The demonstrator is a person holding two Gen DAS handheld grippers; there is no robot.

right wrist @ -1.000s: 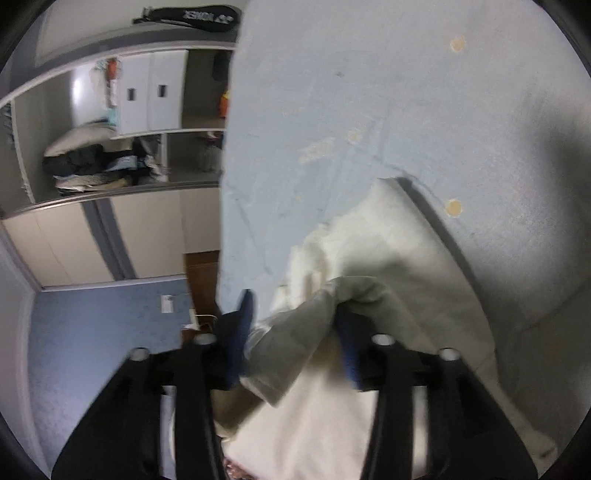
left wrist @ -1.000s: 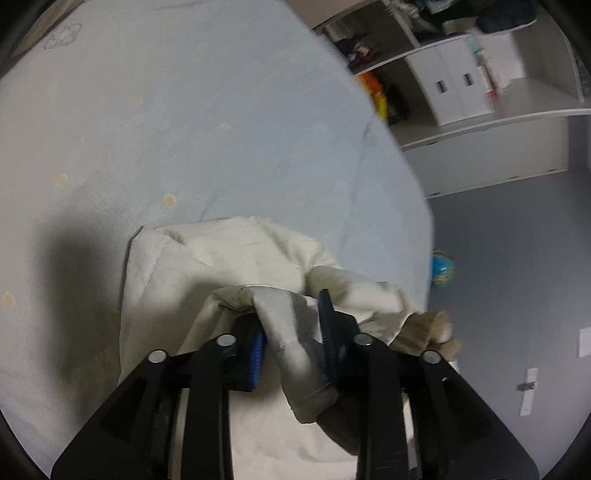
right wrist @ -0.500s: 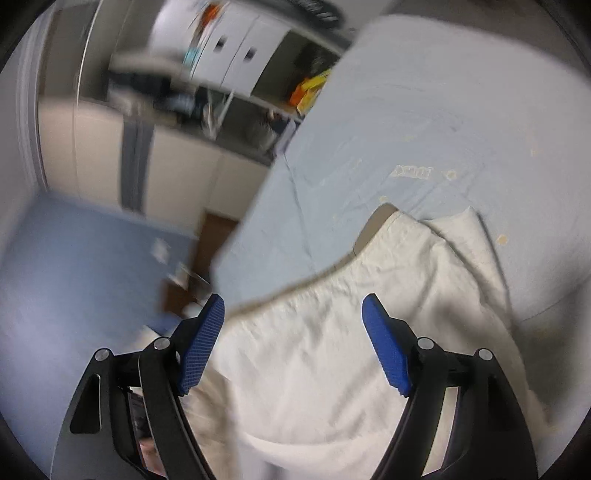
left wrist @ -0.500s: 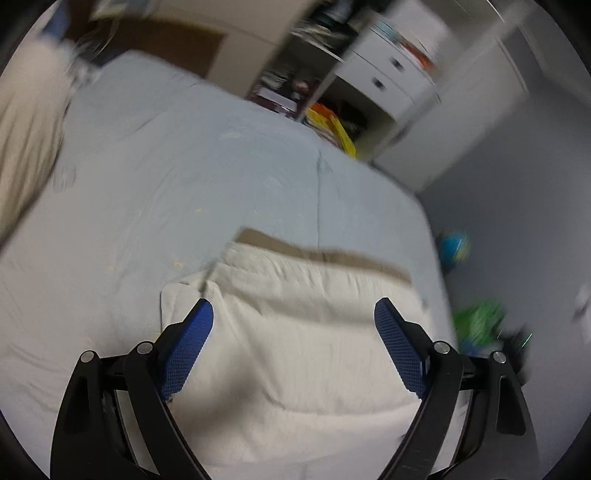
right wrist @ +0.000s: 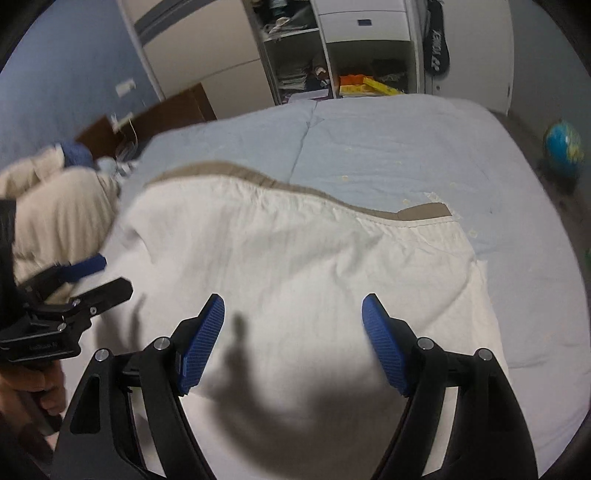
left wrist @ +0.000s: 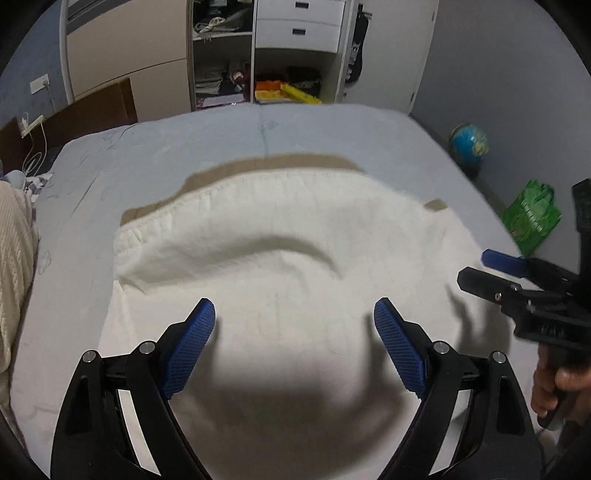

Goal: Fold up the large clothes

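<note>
1. My left gripper (left wrist: pixel 294 314) hangs over the near part of the cloth, jaws spread wide, nothing between its two blue pads (left wrist: pixel 188 349).
2. My right gripper (right wrist: pixel 293 310) likewise: jaws wide apart, holding nothing. Each gripper shows at the edge of the other's view.
3. One cream garment (left wrist: pixel 288 266) lies spread on the bed (left wrist: pixel 155 155), folded over, with one long ridge crossing its middle. A tan underlayer (right wrist: pixel 236 171) peeks out along its far edge and at the far right corner.
4. Two gripper shadows fall on the near cloth.
5. One more cream knit pile (left wrist: pixel 13 258) sits at the bed's left edge.
6. On the floor to the right: one globe (left wrist: pixel 468 143) and one green bag (left wrist: pixel 532 216).
7. Farthest: one open wardrobe (left wrist: pixel 258 51) with two white drawers (left wrist: pixel 301 18), and one yellow box (right wrist: pixel 380 86) on its lowest shelf.
</note>
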